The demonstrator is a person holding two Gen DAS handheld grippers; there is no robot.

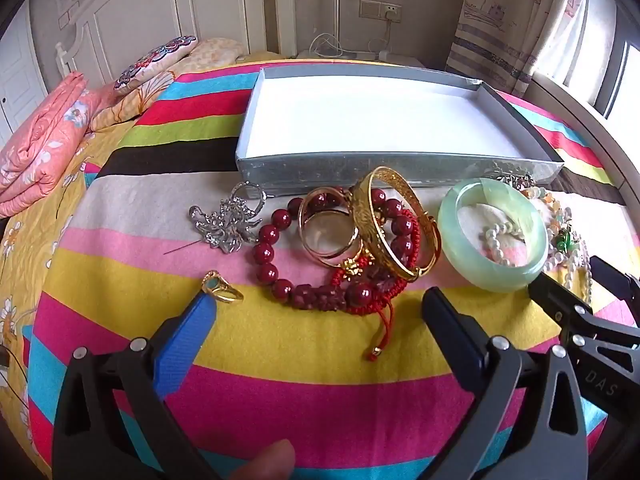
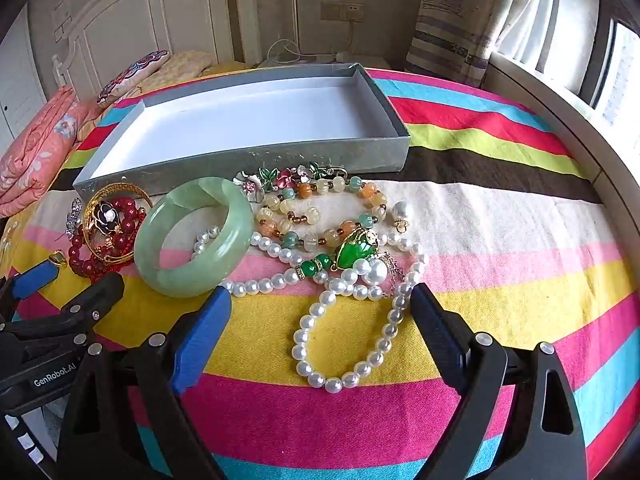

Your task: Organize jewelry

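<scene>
An empty silver box (image 1: 392, 170) with a white inside (image 2: 240, 158) lies on the striped cloth behind the jewelry. In the left wrist view a red bead bracelet (image 1: 276, 276), gold bangles (image 1: 384, 220), a silver brooch (image 1: 226, 222), a gold ring (image 1: 220, 288) and a jade bangle (image 1: 492, 236) lie in a row. My left gripper (image 1: 320, 312) is open just short of the red beads. In the right wrist view the jade bangle (image 2: 192, 236), a pearl necklace (image 2: 340, 320) and a coloured bead string (image 2: 320, 216) lie ahead. My right gripper (image 2: 320, 304) is open over the pearls.
The striped cloth (image 1: 280, 400) covers a bed. A folded pink quilt (image 1: 36, 152) and pillows (image 1: 156, 64) lie at the back left. The headboard (image 2: 160, 12) stands behind. A window and curtain (image 2: 520, 20) are on the right. The right gripper's fingers (image 1: 560, 304) show in the left wrist view.
</scene>
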